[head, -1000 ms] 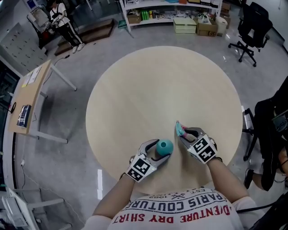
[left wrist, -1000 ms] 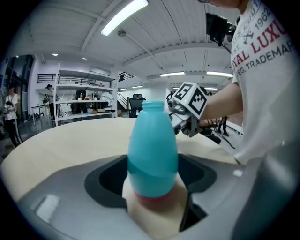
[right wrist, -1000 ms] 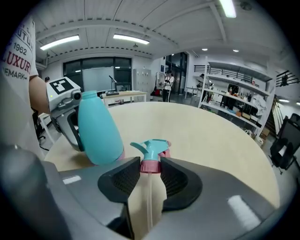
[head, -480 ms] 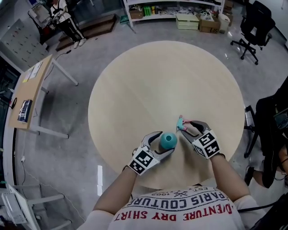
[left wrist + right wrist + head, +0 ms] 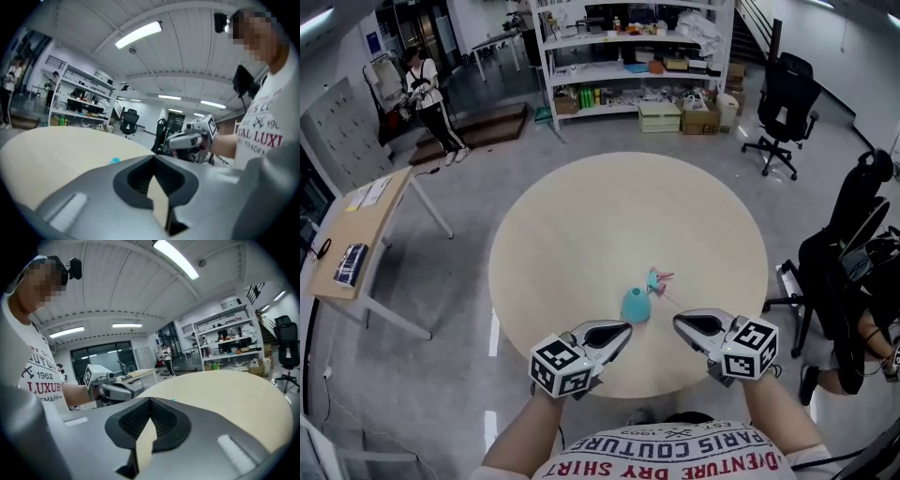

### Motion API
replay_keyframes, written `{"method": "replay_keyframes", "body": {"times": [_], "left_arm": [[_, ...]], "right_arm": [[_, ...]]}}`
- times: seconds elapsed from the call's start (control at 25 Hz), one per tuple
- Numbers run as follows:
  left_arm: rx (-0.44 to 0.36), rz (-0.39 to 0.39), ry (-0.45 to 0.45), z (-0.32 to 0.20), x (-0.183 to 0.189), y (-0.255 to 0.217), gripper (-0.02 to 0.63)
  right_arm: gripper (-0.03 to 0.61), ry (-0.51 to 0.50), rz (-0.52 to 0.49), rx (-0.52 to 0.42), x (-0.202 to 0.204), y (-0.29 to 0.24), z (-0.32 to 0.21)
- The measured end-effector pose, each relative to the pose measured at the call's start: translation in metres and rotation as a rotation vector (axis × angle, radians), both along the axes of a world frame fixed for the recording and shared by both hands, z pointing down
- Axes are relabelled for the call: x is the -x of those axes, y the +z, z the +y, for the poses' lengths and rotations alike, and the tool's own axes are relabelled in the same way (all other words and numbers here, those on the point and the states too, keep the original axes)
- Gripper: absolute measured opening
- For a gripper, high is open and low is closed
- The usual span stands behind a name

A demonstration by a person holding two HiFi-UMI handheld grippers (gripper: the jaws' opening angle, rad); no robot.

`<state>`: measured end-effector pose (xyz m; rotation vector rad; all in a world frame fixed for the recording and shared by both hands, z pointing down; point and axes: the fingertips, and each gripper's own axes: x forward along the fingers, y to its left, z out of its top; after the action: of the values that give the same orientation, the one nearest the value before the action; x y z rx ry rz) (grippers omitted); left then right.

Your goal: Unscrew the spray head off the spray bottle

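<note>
A teal spray bottle (image 5: 635, 305) stands on the round table (image 5: 581, 225), and its spray head (image 5: 656, 279) lies off it, just behind to the right. My left gripper (image 5: 623, 330) hovers near the table's front edge, in front of the bottle and apart from it. Its jaws are closing fully shut with nothing between them. My right gripper (image 5: 679, 322) sits to the right at the same depth, its jaws likewise closing shut on nothing. In the left gripper view only a sliver of the teal bottle (image 5: 115, 160) shows past the shut left gripper (image 5: 153, 159). The right gripper (image 5: 150, 401) is shut in its own view.
A black office chair (image 5: 783, 103) and white shelves (image 5: 628, 56) with boxes stand beyond the table. A small desk (image 5: 356, 234) is at the left, a person (image 5: 427, 89) far back left, and another dark chair (image 5: 848, 262) at the right.
Both grippers have let go and pulled back toward me, then shut. The bottle stays on the table with the spray head off beside it. The head view has tilted up.
</note>
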<state>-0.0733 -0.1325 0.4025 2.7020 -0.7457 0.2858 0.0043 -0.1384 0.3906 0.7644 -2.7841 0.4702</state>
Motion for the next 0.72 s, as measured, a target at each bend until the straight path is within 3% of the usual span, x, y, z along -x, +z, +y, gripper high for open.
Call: {"method": "replay_keyframes", "body": {"times": [0.08, 0.2, 0.28, 0.44, 0.72], "left_arm": [[-0.007, 0.024, 0.041, 0.026, -0.014, -0.018, 0.002], [-0.045, -0.012, 0.069, 0.072, -0.025, -0.027, 0.001], [-0.051, 0.002, 0.079, 0.112, -0.03, -0.026, 0.002], [-0.043, 0.026, 0.07, 0.214, -0.04, -0.014, 0.002], [-0.037, -0.034, 0.053, 0.383, -0.068, -0.017, 0.002]], "right_arm": [[0.002, -0.041, -0.022, -0.006, 0.008, -0.013, 0.034], [0.002, -0.05, -0.088, 0.042, 0.01, -0.018, 0.08], [0.002, -0.054, -0.1, 0.05, 0.009, -0.013, 0.116], [0.002, -0.043, -0.116, 0.034, 0.006, 0.002, 0.215], [0.001, -0.065, -0.098, -0.002, -0.015, -0.006, 0.378]]}}
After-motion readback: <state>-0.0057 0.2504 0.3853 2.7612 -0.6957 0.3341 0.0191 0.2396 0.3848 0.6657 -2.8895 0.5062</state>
